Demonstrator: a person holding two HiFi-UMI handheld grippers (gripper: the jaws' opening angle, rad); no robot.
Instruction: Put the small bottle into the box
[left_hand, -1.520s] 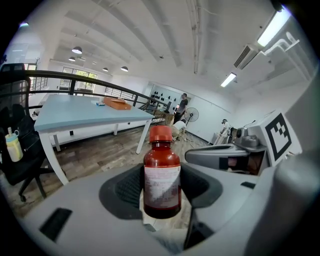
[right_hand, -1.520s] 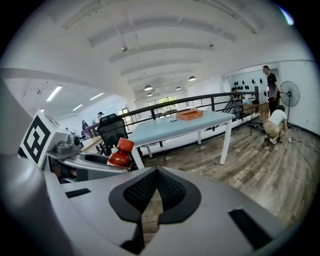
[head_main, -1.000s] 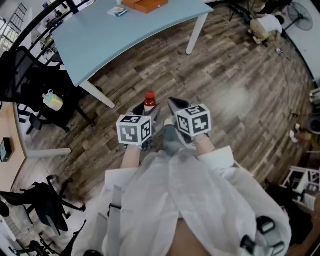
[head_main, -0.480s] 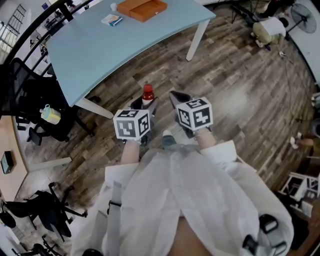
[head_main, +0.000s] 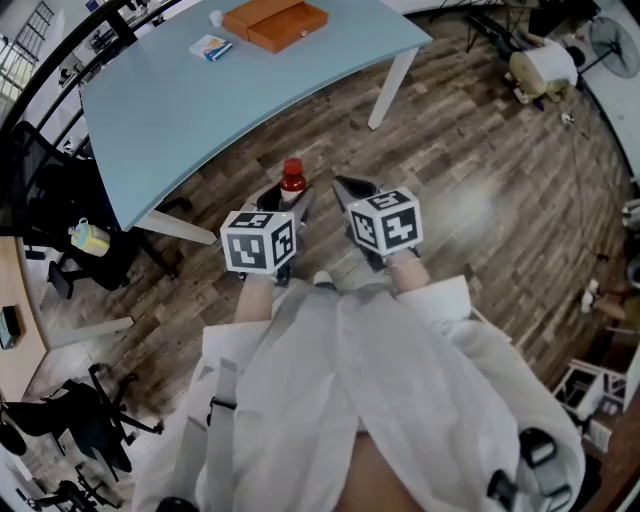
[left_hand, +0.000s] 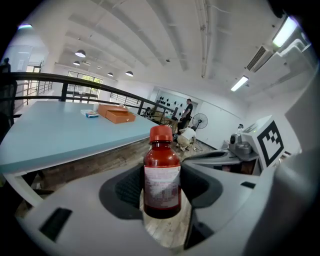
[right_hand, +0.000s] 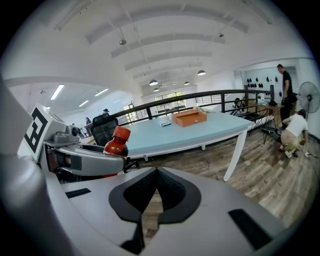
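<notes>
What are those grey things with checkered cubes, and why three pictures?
A person holds two tools, one in each hand. The head view comes from a camera on the person's head, looking down. The two gripper views come from cameras riding on each tool. The left hand-held gripper squeezes a small bottle with a red cap. The right hand-held gripper is shut and empty. The checkered cubes are parts of the tools. Ahead stands a blue table with an orange box on it.
</notes>
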